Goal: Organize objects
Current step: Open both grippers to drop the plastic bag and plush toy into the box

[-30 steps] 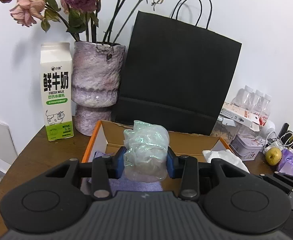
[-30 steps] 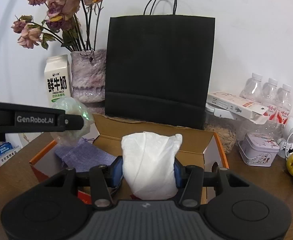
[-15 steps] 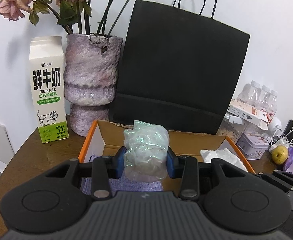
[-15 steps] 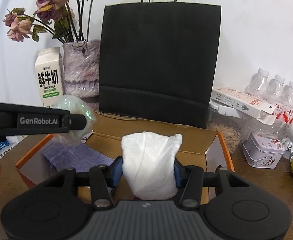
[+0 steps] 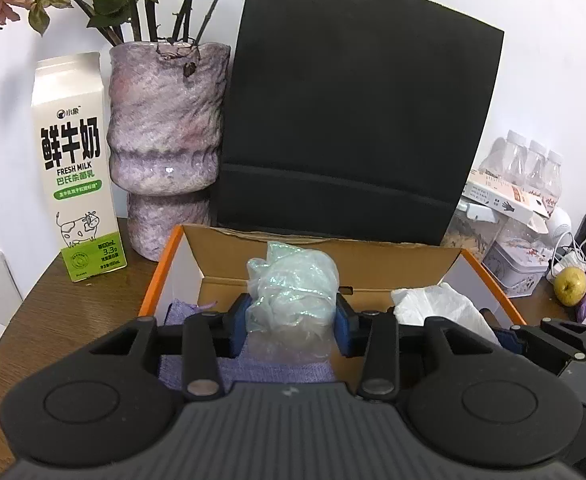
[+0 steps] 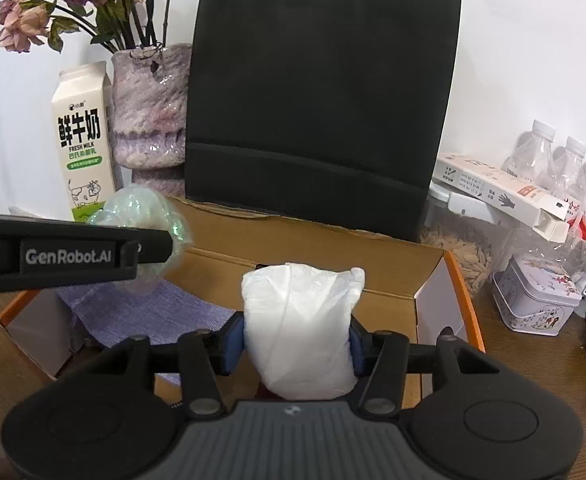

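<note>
Both grippers have come forward and slightly down over the open cardboard box (image 5: 293, 256): the milk carton (image 5: 77, 168), the mottled purple vase (image 5: 165, 144) and the black paper bag (image 5: 353, 112) now loom larger and higher in both views than a second ago.

The left gripper (image 5: 293, 320) has its jaws part open around a crumpled wad of clear greenish plastic wrap (image 5: 293, 292), low in the middle of the left wrist view. The jaws have just been opening a little, with the wad between the blue pads; it looks to be touching both, though the fisheye makes that hard to settle. Below it in the box lies a purple knitted cloth (image 5: 277, 368).

The right gripper (image 6: 295, 344) carries a bunched white plastic bag (image 6: 299, 320) between its jaws, low centre of the right wrist view, over the right half of the box. These jaws have also just been opening slightly around the bundle.

Loosening over the box suggests both bundles are about to be dropped in. Each is light and springy, so it may cling to a pad or puff up above the box walls.
</note>
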A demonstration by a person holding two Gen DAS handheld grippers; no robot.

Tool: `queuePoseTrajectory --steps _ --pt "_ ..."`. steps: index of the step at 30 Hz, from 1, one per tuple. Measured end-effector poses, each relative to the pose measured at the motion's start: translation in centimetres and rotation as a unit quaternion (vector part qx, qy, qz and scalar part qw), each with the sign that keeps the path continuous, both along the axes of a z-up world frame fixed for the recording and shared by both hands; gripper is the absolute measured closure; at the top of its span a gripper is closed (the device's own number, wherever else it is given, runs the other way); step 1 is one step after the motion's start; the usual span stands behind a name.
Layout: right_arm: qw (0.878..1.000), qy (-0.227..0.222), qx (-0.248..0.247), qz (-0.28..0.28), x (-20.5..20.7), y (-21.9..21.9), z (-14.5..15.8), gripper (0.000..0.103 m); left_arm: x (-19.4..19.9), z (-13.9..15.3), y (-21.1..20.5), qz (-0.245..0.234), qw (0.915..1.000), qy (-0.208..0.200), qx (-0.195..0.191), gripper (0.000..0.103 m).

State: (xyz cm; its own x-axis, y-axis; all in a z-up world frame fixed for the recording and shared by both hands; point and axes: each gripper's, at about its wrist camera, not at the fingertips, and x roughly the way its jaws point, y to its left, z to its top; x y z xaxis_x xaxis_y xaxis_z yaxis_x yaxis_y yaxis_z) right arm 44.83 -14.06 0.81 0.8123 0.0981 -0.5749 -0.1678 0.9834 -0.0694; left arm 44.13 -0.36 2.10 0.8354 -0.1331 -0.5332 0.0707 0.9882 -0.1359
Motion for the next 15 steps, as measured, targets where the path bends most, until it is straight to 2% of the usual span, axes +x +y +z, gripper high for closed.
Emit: queuePoseTrajectory --steps 6,8,9,12,13,14,15 --pt "1.0 0.0 -0.005 -0.006 0.02 -0.24 -0.13 0.037 0.18 -0.26 -0.19 -0.002 0.9999 0.01 0.004 0.05" --pt "1.0 -0.003 -0.006 -0.008 -0.01 -0.37 -0.13 0.029 0.19 -0.33 -0.23 -0.003 0.9999 0.013 0.005 0.037" --pt "1.0 -0.004 -0.006 -0.01 -0.03 -0.46 -0.1 0.023 0.16 -0.32 -0.25 -0.002 0.9999 0.012 0.006 0.034" --pt "1.0 -0.006 -0.006 -0.012 -0.07 -0.62 -0.05 0.015 0.11 -0.26 -0.33 0.0 0.9999 0.011 0.011 0.018" --pt "1.0 -0.006 -0.007 -0.012 -0.1 -0.64 -0.06 0.014 0.1 -0.23 -0.41 0.0 0.9999 0.01 0.014 0.007" --pt "1.0 -0.006 -0.007 -0.013 -0.11 -0.65 -0.08 0.014 0.03 -0.2 -0.51 0.002 0.9998 0.007 0.018 0.002" --pt "1.0 -0.005 -0.008 -0.013 -0.11 -0.66 -0.09 0.012 -0.05 -0.16 -0.58 0.002 0.9998 0.005 0.021 0.001"
